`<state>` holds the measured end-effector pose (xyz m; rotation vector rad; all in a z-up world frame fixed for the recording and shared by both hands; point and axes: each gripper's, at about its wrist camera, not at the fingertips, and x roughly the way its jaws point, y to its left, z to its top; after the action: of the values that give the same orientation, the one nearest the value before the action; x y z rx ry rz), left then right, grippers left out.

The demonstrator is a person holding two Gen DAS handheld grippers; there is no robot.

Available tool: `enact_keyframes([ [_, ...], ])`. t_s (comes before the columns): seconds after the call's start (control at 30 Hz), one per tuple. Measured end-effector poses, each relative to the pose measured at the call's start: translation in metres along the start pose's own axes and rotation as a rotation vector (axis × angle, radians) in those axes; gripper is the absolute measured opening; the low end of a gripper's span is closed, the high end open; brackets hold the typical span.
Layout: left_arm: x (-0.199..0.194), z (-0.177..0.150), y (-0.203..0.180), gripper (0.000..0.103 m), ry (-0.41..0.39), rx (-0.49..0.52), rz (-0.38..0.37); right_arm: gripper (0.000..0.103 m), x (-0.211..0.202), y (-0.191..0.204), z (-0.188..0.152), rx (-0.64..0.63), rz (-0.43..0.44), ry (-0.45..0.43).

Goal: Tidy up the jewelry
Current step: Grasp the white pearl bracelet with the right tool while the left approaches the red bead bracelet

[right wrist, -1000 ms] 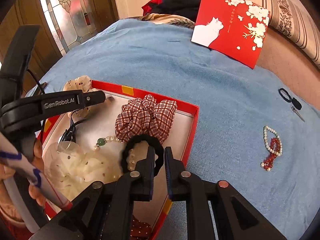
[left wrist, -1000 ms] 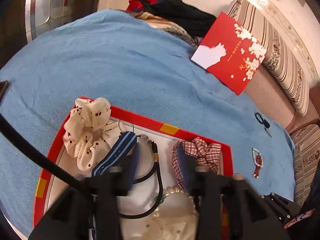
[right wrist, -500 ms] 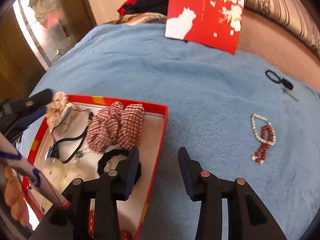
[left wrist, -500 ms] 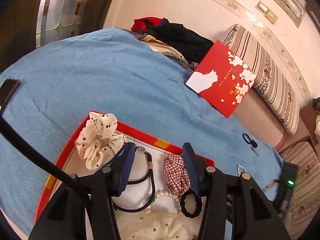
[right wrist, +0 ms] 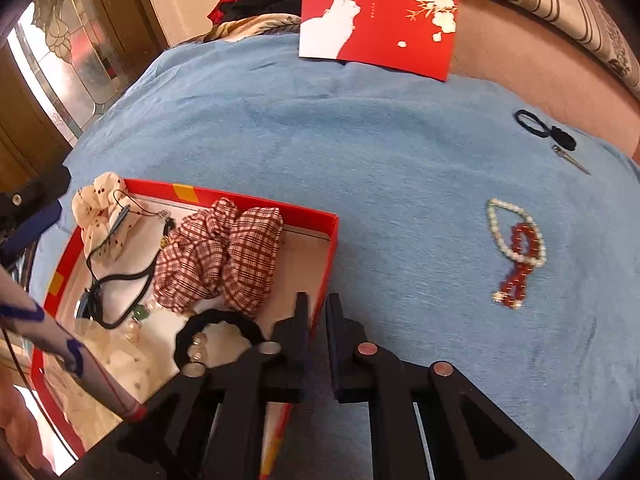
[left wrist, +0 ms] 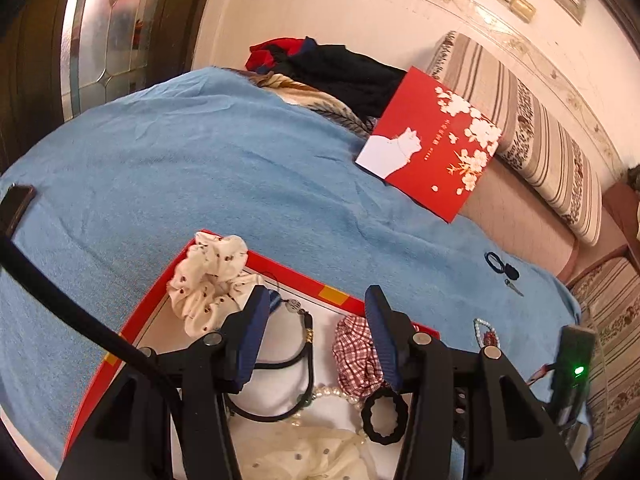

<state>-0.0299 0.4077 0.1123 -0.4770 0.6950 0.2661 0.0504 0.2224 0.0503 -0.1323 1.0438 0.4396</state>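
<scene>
A red-rimmed box (right wrist: pixel 330 240) (left wrist: pixel 280 264) lies on the blue blanket. It holds a plaid scrunchie (right wrist: pixel 224 256) (left wrist: pixel 354 354), a cream dotted scrunchie (left wrist: pixel 208 276) (right wrist: pixel 98 208), a black cord necklace (left wrist: pixel 304 356) and a black hair tie (right wrist: pixel 218 332) (left wrist: pixel 384 414). A pearl and red bead bracelet (right wrist: pixel 516 248) (left wrist: pixel 486 334) lies on the blanket to the right. My left gripper (left wrist: pixel 316 308) is open above the box. My right gripper (right wrist: pixel 318 308) is nearly shut and empty over the box's right rim.
A red card with a white cat (left wrist: pixel 432 148) (right wrist: pixel 376 12) leans at the back. A small black key ring (right wrist: pixel 544 128) (left wrist: pixel 500 266) lies at the far right. Dark clothes (left wrist: pixel 332 68) and a striped cushion (left wrist: pixel 540 136) lie behind. A phone (left wrist: pixel 16 204) lies left.
My right gripper let go of the black hair tie in the box, opened, moved right to the rim and closed again. My left gripper pulled up and back.
</scene>
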Motion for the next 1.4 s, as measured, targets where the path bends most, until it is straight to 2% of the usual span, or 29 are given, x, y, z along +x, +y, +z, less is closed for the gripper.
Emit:
enact_keyframes([
  [0.1,-0.002,-0.007,-0.013,0.048,0.009,0.032,-0.013,0.028,-0.018,-0.019,-0.005,0.042,0.044,-0.033],
  [0.27,-0.005,-0.020,-0.044,0.048,0.004,0.132,-0.005,0.030,-0.045,-0.071,-0.018,0.092,-0.014,-0.080],
  [0.4,-0.003,-0.034,-0.074,0.048,0.028,0.188,-0.047,0.030,-0.053,-0.119,-0.024,0.159,-0.077,-0.078],
  [0.53,0.001,-0.049,-0.106,0.048,0.049,0.265,-0.071,0.030,-0.052,-0.157,-0.023,0.244,-0.069,-0.075],
  [0.8,0.019,-0.069,-0.146,0.048,0.113,0.352,-0.080,0.030,-0.031,-0.167,-0.003,0.255,-0.046,-0.066],
  [0.9,0.024,-0.071,-0.151,0.048,0.125,0.358,-0.075,0.030,-0.022,-0.162,0.009,0.211,-0.038,-0.062],
  [1.07,0.026,-0.072,-0.155,0.048,0.131,0.369,-0.071,0.030,0.001,-0.156,0.032,0.142,-0.089,-0.036],
  [1.2,0.031,-0.072,-0.156,0.048,0.140,0.376,-0.071,0.030,0.026,-0.152,0.048,0.085,-0.078,0.027],
  [1.27,0.034,-0.072,-0.158,0.048,0.146,0.376,-0.072,0.030,0.037,-0.147,0.054,0.029,-0.112,0.051],
  [1.33,0.035,-0.072,-0.160,0.048,0.150,0.376,-0.077,0.027,0.042,-0.147,0.059,0.013,-0.141,0.064],
  [1.37,0.035,-0.072,-0.161,0.048,0.151,0.379,-0.080,0.020,0.043,-0.150,0.061,0.020,-0.157,0.064],
  [1.4,0.035,-0.073,-0.162,0.048,0.152,0.382,-0.082,0.007,0.043,-0.154,0.063,0.033,-0.186,0.068],
])
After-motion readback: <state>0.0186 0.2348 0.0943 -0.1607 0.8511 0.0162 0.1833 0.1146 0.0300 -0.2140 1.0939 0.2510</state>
